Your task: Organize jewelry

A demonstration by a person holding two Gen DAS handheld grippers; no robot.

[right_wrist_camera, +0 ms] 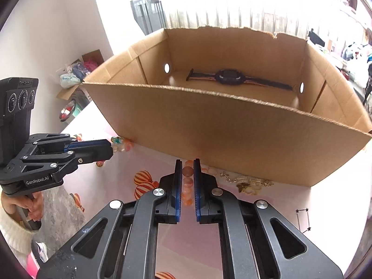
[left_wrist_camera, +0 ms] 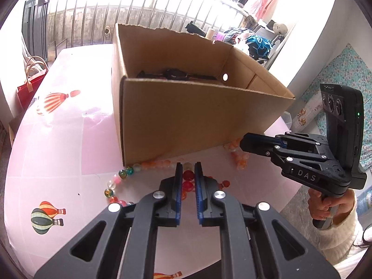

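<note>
Clamping beads between narrow-set blue pads, the left hand-held gripper [left_wrist_camera: 188, 166] grips the red end of a bead necklace [left_wrist_camera: 130, 171], whose strand curls away to the left over the desk [left_wrist_camera: 69, 139] and runs along the foot of the cardboard box [left_wrist_camera: 186, 116]. At the other end, the right hand-held gripper [right_wrist_camera: 187, 162] has its pads drawn in on pale orange beads of the same necklace [right_wrist_camera: 187, 181], just short of the box wall [right_wrist_camera: 209, 139]. Each tool shows in the other's view, held by a hand in a white fluffy sleeve [left_wrist_camera: 325, 204]. Just right of the right hand-held gripper, a gold chain with charms [right_wrist_camera: 248, 182] lies on the desk against the box. Farther off, inside the box, a dark wristwatch [right_wrist_camera: 229, 77] lies flat on the floor of it, strap stretched out. Beyond stand window bars and hanging clothes.
</note>
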